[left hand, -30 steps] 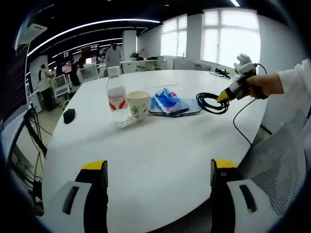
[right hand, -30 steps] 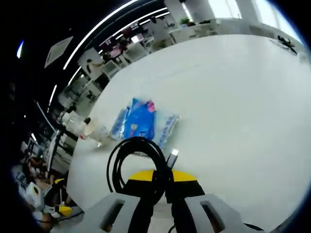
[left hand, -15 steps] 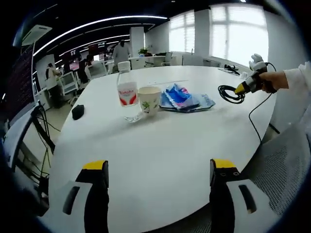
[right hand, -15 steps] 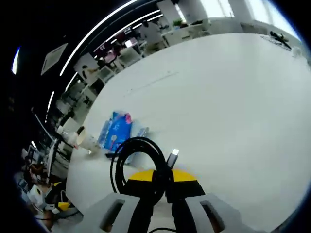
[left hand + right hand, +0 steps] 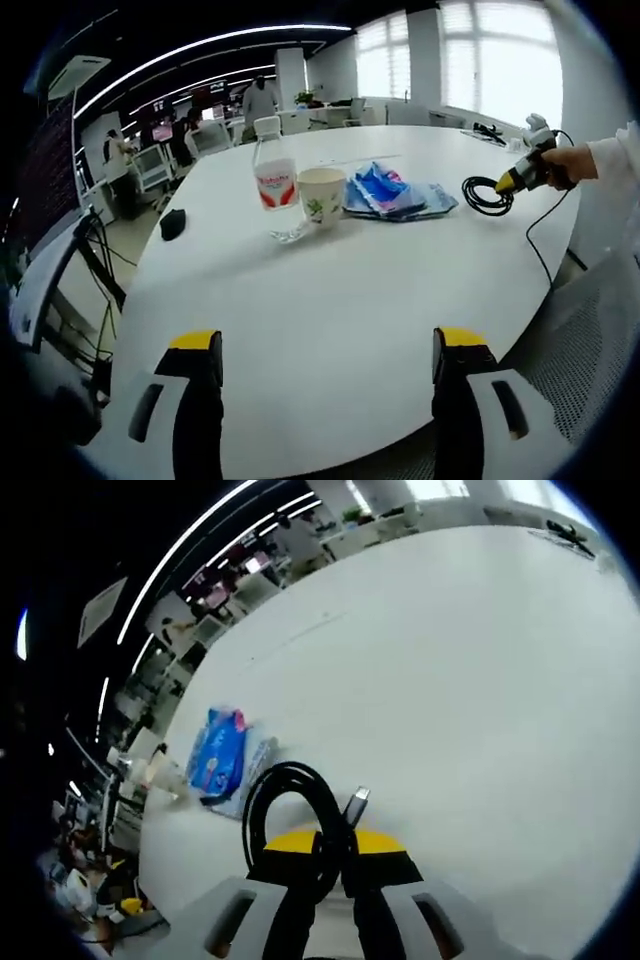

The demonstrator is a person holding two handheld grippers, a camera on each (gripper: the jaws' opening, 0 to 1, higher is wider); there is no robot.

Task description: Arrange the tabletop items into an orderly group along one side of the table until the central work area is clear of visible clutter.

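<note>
Right now the right gripper [image 5: 335,865] has its two fingers squeezed tight on a coiled black cable [image 5: 290,815], and the cable's small silver plug [image 5: 356,802] sticks up just past the yellow tips. From the left gripper view, this same right gripper [image 5: 517,178] is far off on the right, held by a hand [image 5: 567,163] in a white sleeve, with the cable [image 5: 487,194] hanging by the white table [image 5: 330,300] edge. The left gripper [image 5: 325,350] has its fingers spread wide apart with nothing between them, near the close edge of the table. Farther back on the table a water bottle [image 5: 274,176] with a red label stands just left of a paper cup [image 5: 321,195]. A blue packet [image 5: 392,195] lies flat just right of the cup. A small black thing [image 5: 172,222] sits alone near the left edge of the table.
</note>
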